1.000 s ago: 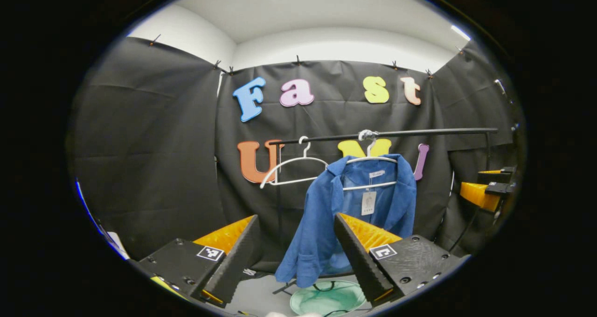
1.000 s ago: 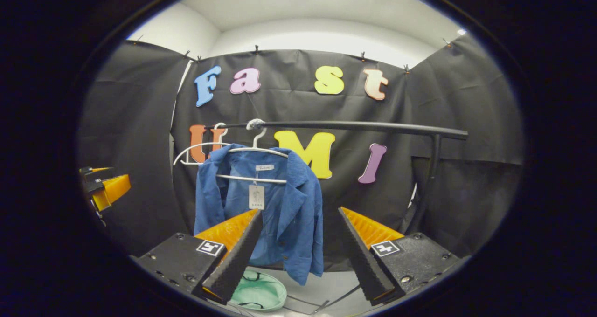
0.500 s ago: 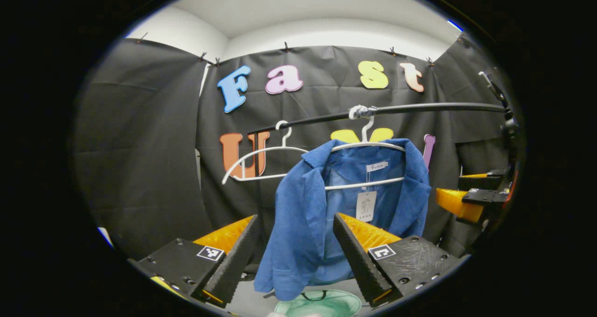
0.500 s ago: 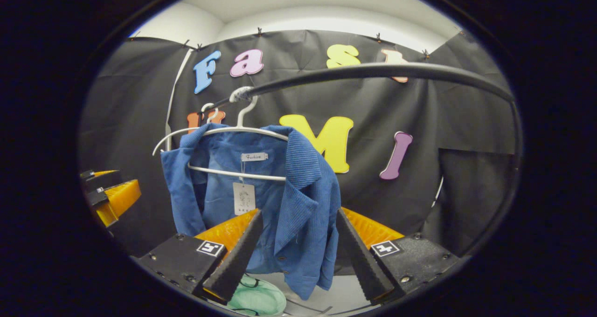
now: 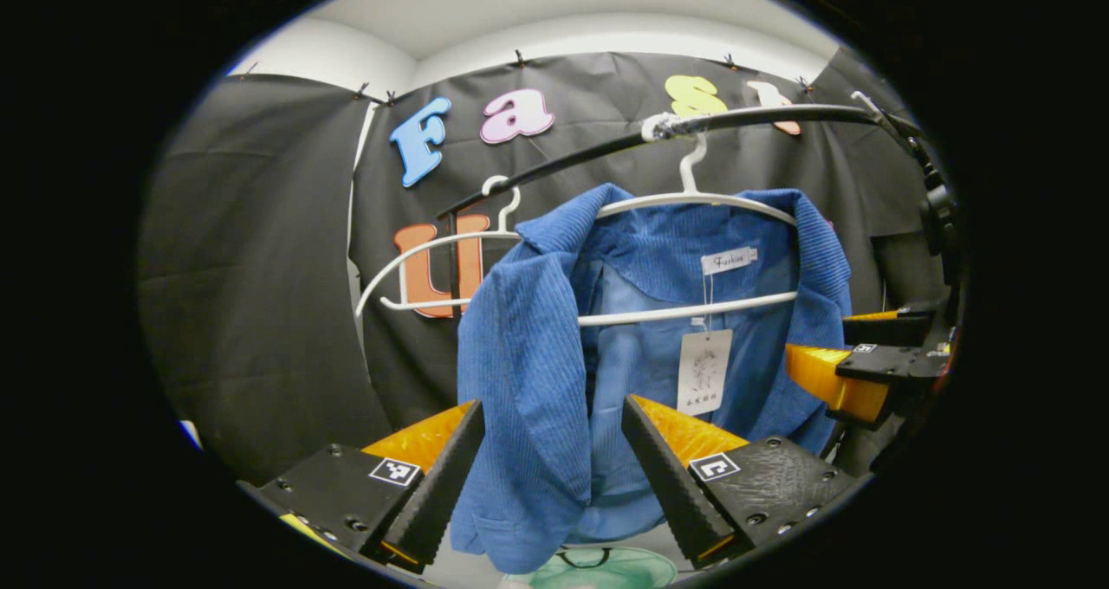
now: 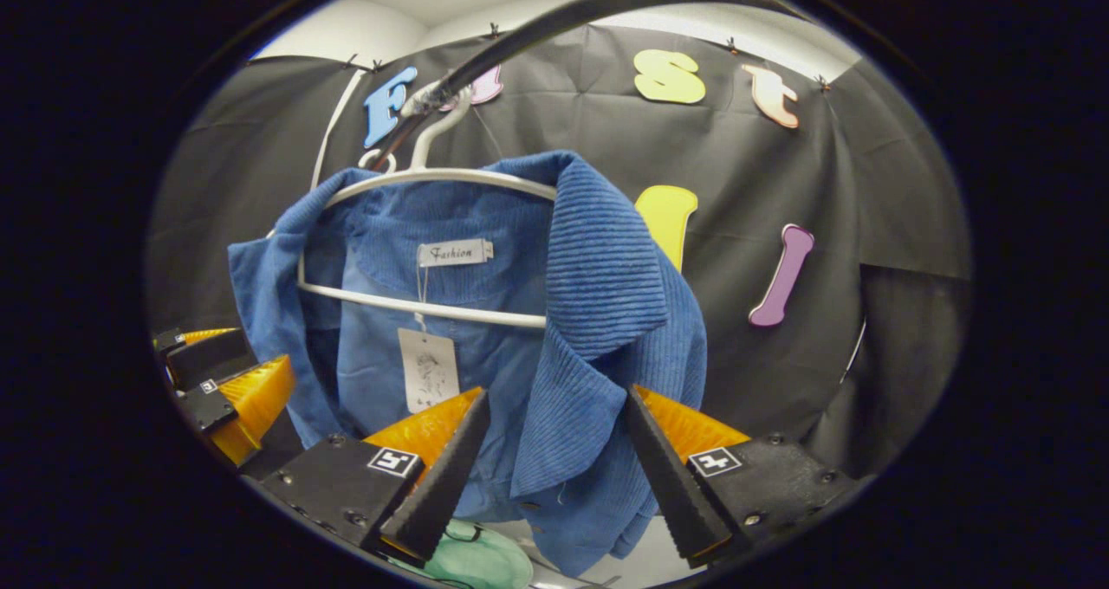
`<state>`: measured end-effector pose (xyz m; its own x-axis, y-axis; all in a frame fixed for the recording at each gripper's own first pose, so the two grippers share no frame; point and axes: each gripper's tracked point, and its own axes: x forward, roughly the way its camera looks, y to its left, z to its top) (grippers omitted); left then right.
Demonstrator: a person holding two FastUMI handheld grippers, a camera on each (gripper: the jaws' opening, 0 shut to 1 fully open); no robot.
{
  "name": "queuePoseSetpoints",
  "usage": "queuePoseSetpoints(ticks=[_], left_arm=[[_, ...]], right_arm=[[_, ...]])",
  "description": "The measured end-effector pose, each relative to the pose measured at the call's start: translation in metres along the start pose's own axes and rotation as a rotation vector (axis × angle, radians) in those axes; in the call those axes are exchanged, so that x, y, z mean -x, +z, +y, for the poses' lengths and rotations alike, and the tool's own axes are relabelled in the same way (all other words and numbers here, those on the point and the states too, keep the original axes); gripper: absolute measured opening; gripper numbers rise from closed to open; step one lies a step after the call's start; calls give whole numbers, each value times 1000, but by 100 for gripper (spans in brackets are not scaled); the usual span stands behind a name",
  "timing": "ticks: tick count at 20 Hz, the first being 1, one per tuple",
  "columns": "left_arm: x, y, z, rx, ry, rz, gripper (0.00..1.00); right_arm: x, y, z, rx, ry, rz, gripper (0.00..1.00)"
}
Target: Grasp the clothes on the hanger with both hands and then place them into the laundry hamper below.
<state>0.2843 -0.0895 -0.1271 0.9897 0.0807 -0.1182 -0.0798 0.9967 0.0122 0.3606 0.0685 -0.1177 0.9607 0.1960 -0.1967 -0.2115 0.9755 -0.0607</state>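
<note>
Both grippers had closed in on the blue jacket point(image 5: 537, 372) since a second earlier, when it hung well off and small; now its front panels filled the gaps between their fingers. The left gripper point(image 5: 549, 472) stood with fingers wide apart around the jacket's one front edge, and the right gripper point(image 6: 554, 463) likewise spread around the other lapel, neither pressing cloth. In the left gripper view the right gripper showed beyond the jacket's far side. The jacket hung on a white hanger point(image 5: 693, 199) hooked over the black rail point(image 5: 762, 117), beside an empty hanger point(image 5: 433, 251). The green laundry hamper point(image 6: 472, 559) lay on the floor below.

The risk, as I judged it, lay in the grip: closing too low on a loose front edge would catch only one thin layer, and a downward pull could drag the hanger along the rail or snag the collar instead of freeing it. Uneven pulls might also drop the jacket beside the hamper.
</note>
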Motion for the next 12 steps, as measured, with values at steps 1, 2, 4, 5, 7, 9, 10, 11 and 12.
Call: queuePoseSetpoints(ticks=[1, 2, 4, 5, 7, 9, 10, 11, 12], left_arm=[[-6, -2, -1, 3, 2, 4, 97], [-12, -3, -1, 4, 7, 8, 97], [-22, -4, 1, 5, 22, 9, 96], [-26, -3, 5, 5, 32, 7, 98], [-29, -4, 6, 8, 39, 3, 90], [-35, -8, 5, 7, 25, 11, 81], [-38, -10, 4, 4, 14, 22, 75], [-38, -13, 5, 1, 14, 31, 68], [-40, -15, 5, 2, 7, 32, 58]], right_arm=[[-6, 0, -1, -4, -5, -1, 98], [-11, 1, -1, -6, -2, 1, 98], [-20, 3, 0, -19, 6, -15, 97], [-23, 2, -1, -26, 2, -15, 96], [-28, 4, -3, -51, 5, -34, 90], [-30, 2, -8, -71, 1, -40, 82], [-31, 0, -9, -74, -1, -40, 75], [-33, -1, -10, -79, 1, -44, 67], [-35, -1, -9, -91, 9, -49, 59]])
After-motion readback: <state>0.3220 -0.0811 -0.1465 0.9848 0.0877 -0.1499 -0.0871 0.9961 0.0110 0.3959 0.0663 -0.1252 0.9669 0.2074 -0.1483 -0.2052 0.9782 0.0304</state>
